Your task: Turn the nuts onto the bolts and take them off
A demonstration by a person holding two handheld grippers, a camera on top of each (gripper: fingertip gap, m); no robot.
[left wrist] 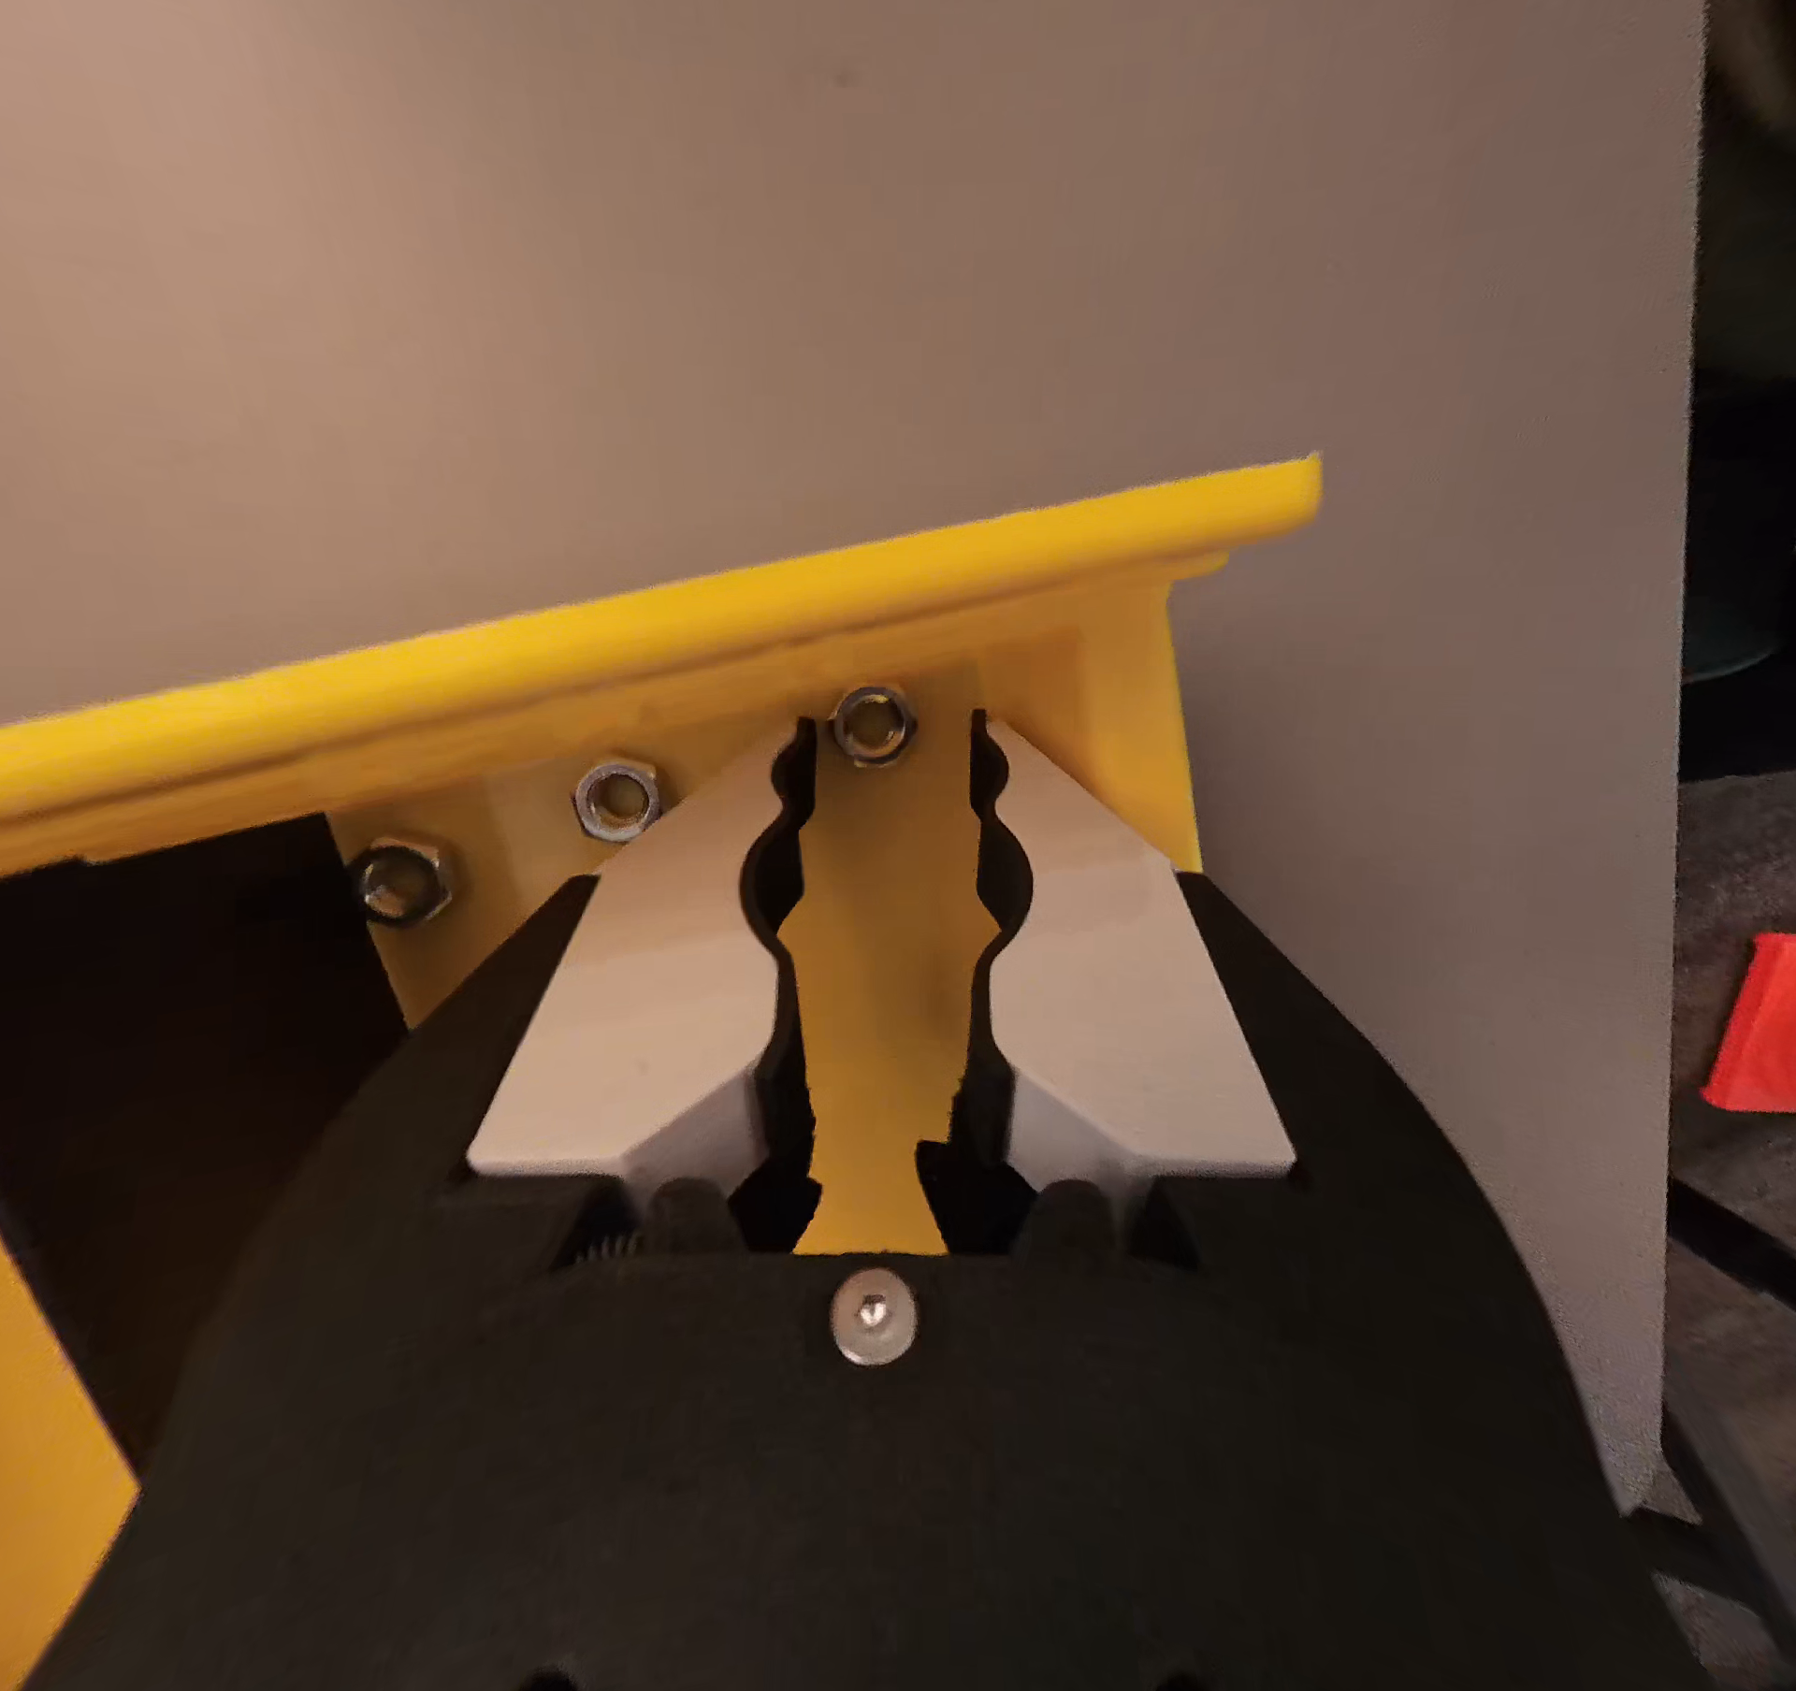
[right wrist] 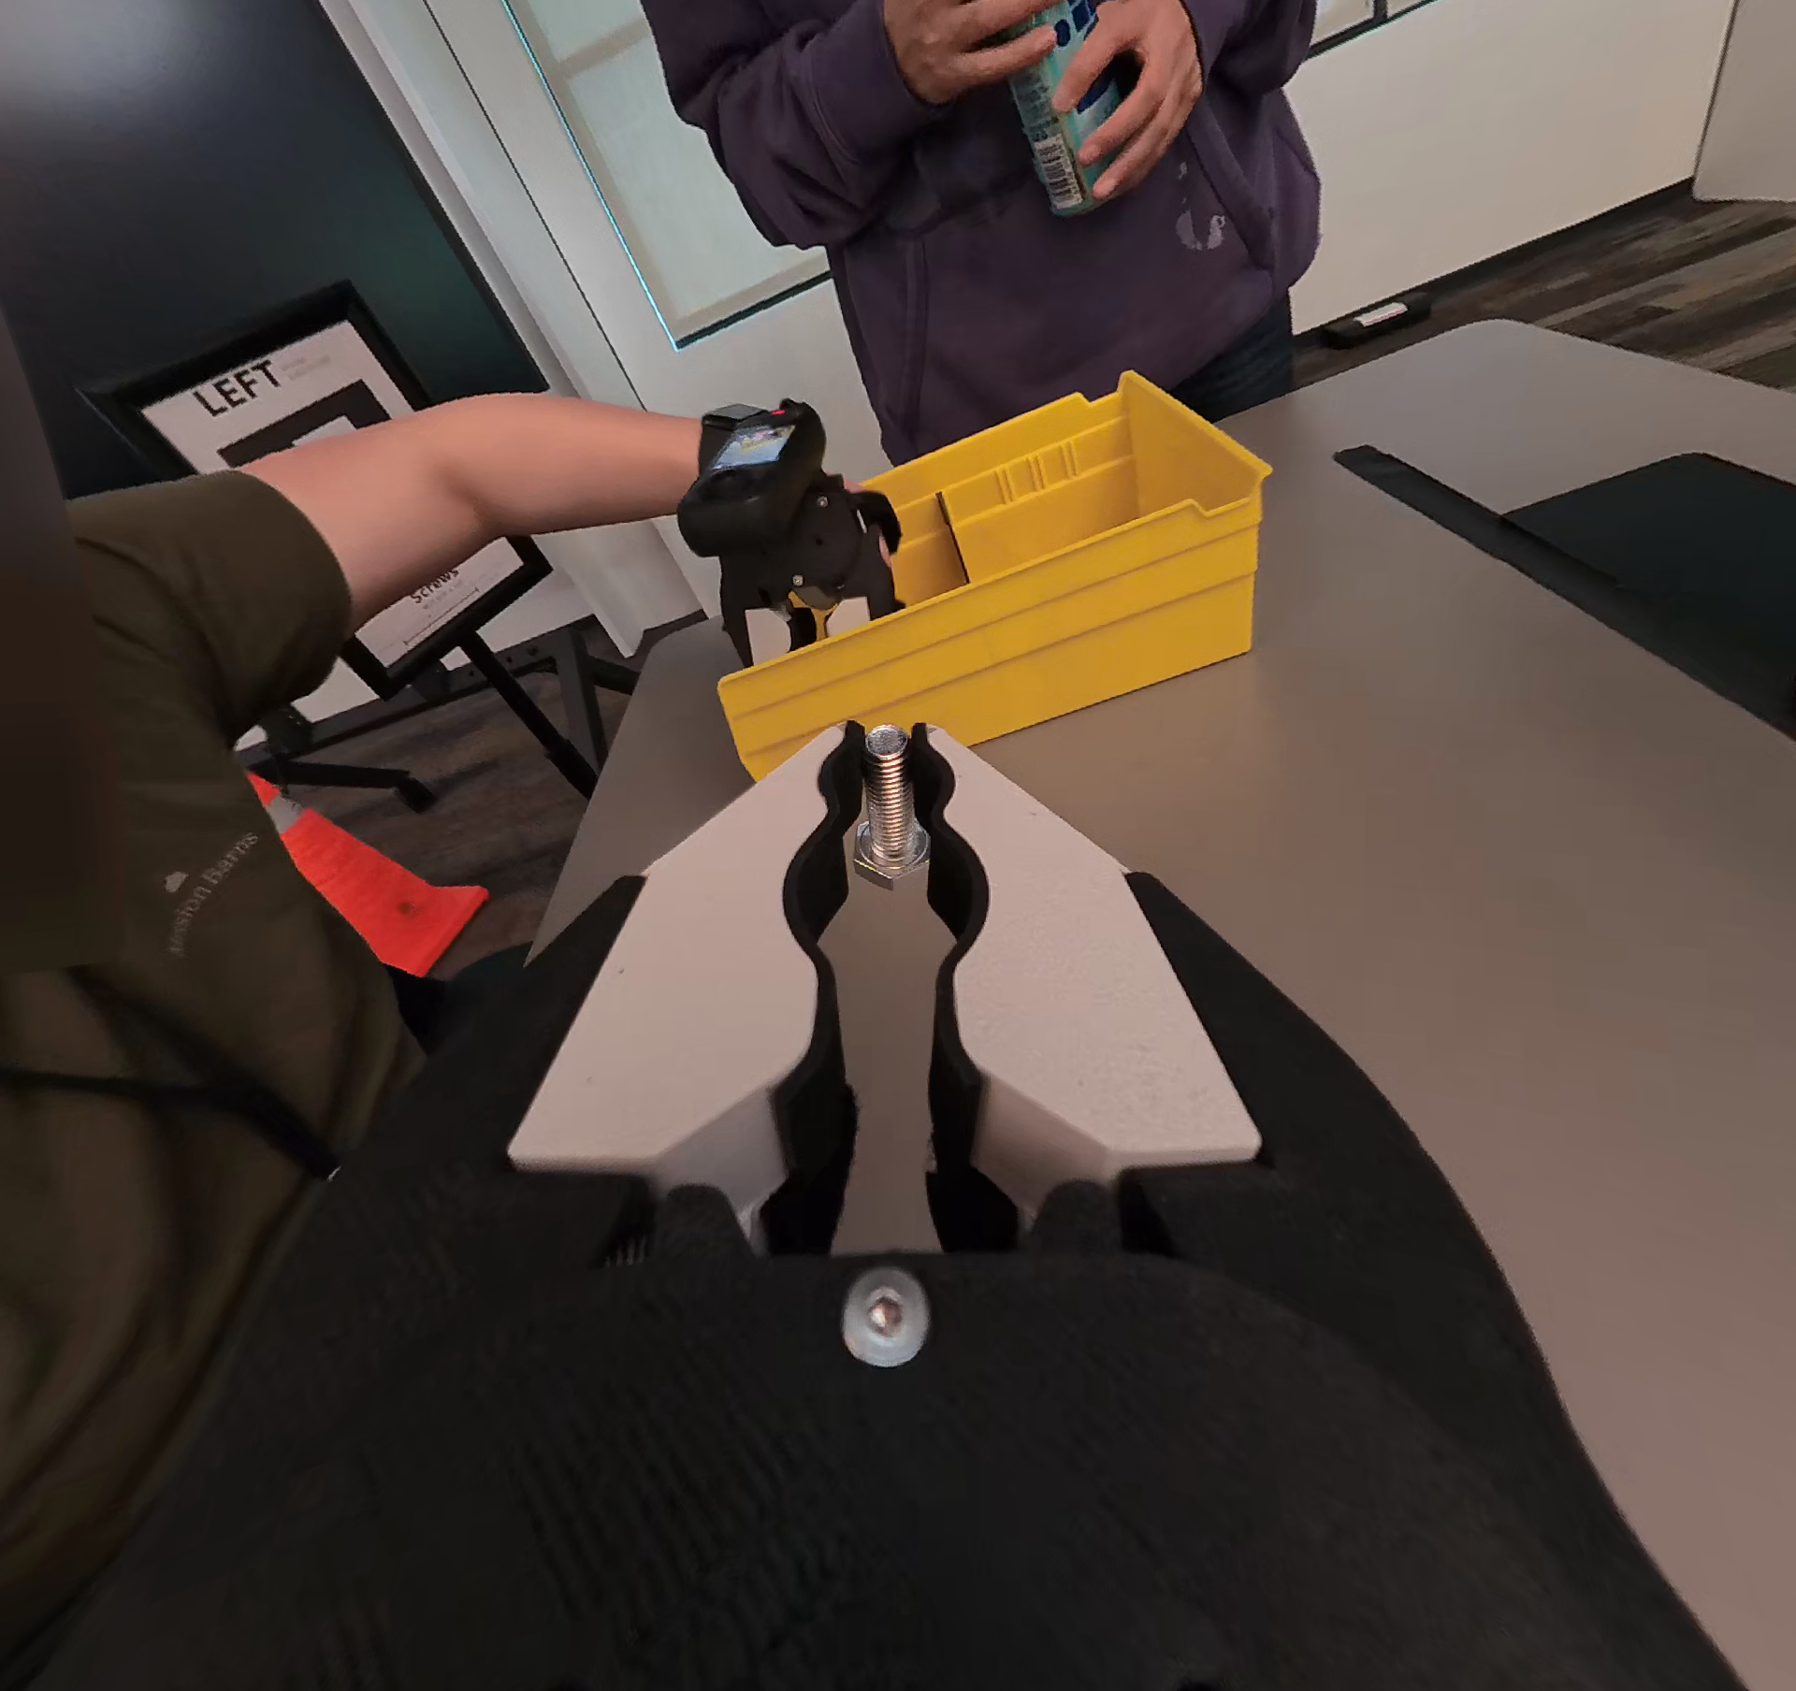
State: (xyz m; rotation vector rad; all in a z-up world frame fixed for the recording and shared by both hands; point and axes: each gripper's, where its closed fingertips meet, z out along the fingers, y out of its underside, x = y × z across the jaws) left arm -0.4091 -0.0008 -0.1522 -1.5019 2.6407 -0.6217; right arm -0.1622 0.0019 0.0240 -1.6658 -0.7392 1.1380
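Left gripper (left wrist: 886, 721) fingers gaped over steel hex nut (left wrist: 872, 724) inside yellow plastic bin (left wrist: 680, 634); right gripper (right wrist: 886, 739) fingers clamped upright threaded steel bolt (right wrist: 886, 804).

Bin wall (left wrist: 680, 643) close behind nuts (left wrist: 872, 724); seemingly open gap between fingers (left wrist: 680, 945).

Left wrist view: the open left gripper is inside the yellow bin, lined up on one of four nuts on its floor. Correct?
Not quite. The left wrist view shows three nuts on the yellow bin floor, not four. The rest holds: the left gripper is open, with the rightmost nut between its fingertips.
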